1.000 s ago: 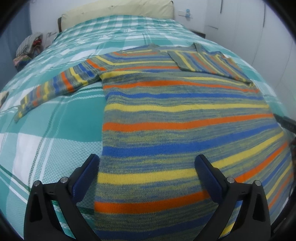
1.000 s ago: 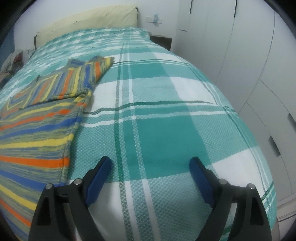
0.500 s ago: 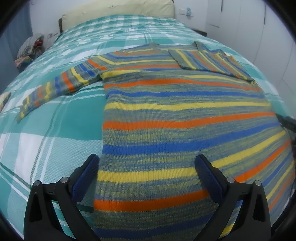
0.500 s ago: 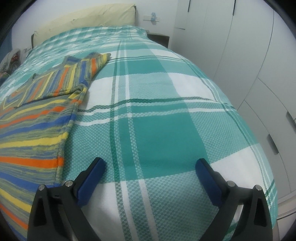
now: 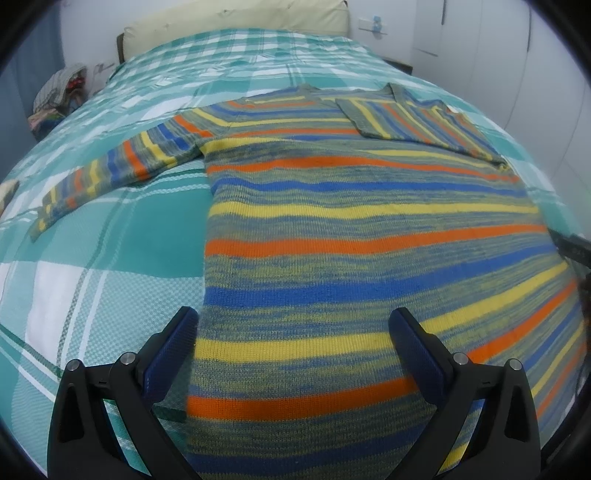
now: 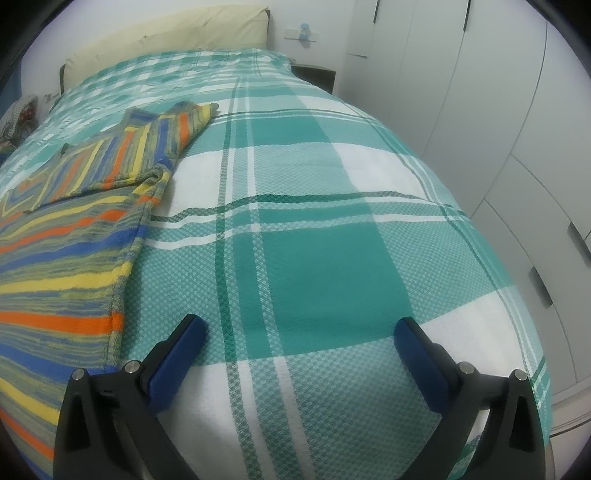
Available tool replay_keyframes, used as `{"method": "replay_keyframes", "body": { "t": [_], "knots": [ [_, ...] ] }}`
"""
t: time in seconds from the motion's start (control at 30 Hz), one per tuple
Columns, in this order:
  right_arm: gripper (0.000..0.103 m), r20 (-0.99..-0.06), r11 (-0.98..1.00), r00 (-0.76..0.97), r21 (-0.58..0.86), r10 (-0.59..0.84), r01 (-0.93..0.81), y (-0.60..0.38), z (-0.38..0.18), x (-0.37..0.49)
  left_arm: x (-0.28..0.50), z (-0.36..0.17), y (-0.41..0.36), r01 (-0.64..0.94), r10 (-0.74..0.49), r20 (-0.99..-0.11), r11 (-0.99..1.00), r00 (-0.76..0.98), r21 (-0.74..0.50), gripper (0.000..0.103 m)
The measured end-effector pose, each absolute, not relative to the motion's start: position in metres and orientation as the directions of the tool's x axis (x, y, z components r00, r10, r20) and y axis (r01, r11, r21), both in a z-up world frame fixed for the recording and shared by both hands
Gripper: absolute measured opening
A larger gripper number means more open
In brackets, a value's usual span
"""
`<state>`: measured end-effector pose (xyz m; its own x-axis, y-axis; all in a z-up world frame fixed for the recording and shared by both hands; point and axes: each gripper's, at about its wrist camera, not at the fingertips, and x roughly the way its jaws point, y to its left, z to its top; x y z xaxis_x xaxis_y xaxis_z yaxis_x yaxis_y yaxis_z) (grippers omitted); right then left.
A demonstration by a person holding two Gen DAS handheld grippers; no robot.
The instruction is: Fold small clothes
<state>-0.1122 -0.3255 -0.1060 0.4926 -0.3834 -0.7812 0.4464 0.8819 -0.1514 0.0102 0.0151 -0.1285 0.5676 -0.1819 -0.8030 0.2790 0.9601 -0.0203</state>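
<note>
A striped knit sweater in orange, yellow, blue and olive lies flat on the bed. Its left sleeve stretches out to the left. Its right sleeve is folded over the chest. My left gripper is open and empty, hovering above the sweater's lower body near its left edge. My right gripper is open and empty above bare bedspread, to the right of the sweater's right edge. The folded sleeve also shows in the right wrist view.
The bed has a teal and white plaid bedspread and a cream pillow at the head. White wardrobe doors stand along the right side. A pile of clothes sits beyond the bed's left edge.
The right gripper's jaws have opened a little wider and it has shifted slightly. The left gripper has hardly moved. The sweater lies as before.
</note>
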Motion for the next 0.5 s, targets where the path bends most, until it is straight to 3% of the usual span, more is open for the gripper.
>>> {"method": "replay_keyframes", "body": {
  "t": [0.5],
  "knots": [
    [0.102, -0.780, 0.881, 0.493, -0.151, -0.385, 0.449, -0.3279, -0.1058, -0.1127, 0.0118, -0.1281, 0.0151, 0.299, -0.198, -0.812, 0.954, 0.549, -0.030, 0.103]
  ]
}}
